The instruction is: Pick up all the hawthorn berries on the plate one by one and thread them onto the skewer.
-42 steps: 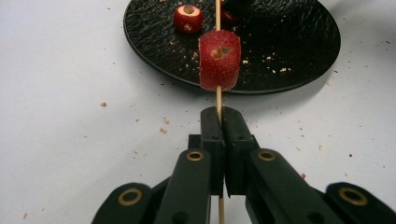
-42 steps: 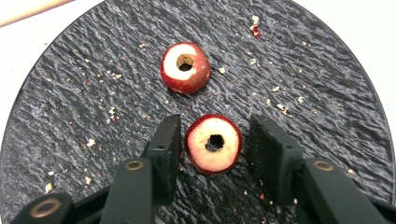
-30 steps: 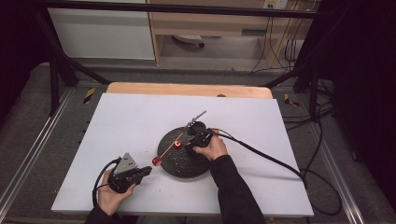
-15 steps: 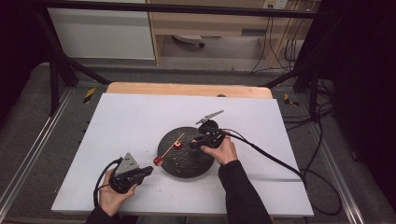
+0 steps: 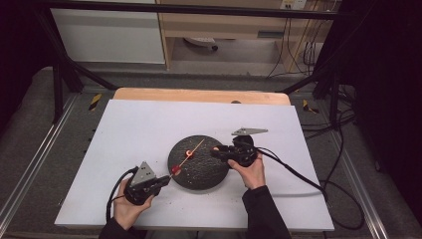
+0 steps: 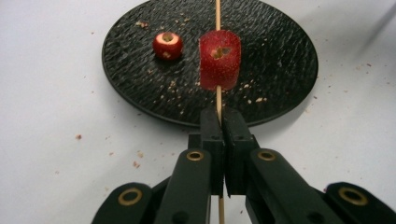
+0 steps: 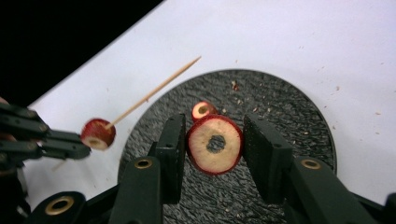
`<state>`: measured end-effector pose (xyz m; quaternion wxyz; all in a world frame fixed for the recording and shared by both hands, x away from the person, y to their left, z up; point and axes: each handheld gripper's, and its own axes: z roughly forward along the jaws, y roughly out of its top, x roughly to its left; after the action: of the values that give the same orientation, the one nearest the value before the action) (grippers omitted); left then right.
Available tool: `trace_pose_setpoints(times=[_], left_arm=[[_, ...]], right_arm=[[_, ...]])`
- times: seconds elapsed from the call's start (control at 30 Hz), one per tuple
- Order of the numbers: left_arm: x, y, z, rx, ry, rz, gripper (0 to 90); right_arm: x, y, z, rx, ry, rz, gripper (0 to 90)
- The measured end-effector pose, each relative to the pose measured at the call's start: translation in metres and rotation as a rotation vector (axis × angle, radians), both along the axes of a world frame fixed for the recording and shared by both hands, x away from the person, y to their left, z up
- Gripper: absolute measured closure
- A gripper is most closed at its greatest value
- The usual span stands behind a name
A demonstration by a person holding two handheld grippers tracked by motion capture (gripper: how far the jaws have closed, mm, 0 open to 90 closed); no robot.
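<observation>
On the white tabletop [image 5: 129,129] sits a round black plate [image 5: 199,174] with a rough, ribbed surface and crumbs scattered over it; I can make out no brand, label or writing on anything here. The left gripper [image 6: 219,122] is clamped tight on a thin wooden skewer [image 6: 217,14], which runs out over the plate with a red fruit piece [image 6: 220,59] threaded on it just past the jaws. The right gripper [image 7: 212,142] squeezes a cored fruit slice [image 7: 215,144] between its pads, red-skinned with pale flesh and a dark hole through its middle, held above the plate. A smaller cored piece [image 6: 167,45] lies on the plate, apart from both grippers.
</observation>
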<state>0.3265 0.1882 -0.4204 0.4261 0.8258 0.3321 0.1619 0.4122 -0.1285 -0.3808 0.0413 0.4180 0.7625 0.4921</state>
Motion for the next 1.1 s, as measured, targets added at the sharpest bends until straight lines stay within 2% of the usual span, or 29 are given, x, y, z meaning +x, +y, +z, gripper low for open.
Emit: trace_pose_setpoints(times=[0.13, 0.3, 0.6, 0.8, 1.1], left_arm=[[0.001, -0.007, 0.003, -0.011, -0.002, -0.004, 88.2], [0.002, -0.018, 0.006, -0.018, -0.008, -0.016, 88.2], [0.002, -0.031, 0.008, -0.037, -0.011, -0.013, 88.2], [0.003, -0.036, 0.008, -0.049, -0.010, 0.003, 88.2], [0.000, -0.038, 0.008, -0.072, -0.013, 0.020, 88.2]], right_arm=[[-0.006, -0.011, -0.005, 0.096, -0.021, -0.062, 60.8], [-0.013, -0.022, -0.013, 0.192, -0.046, -0.128, 60.9], [-0.022, -0.030, -0.025, 0.342, -0.093, -0.219, 61.0], [-0.023, -0.030, -0.028, 0.430, -0.118, -0.272, 61.1], [-0.021, -0.026, -0.029, 0.528, -0.182, -0.359, 61.2]])
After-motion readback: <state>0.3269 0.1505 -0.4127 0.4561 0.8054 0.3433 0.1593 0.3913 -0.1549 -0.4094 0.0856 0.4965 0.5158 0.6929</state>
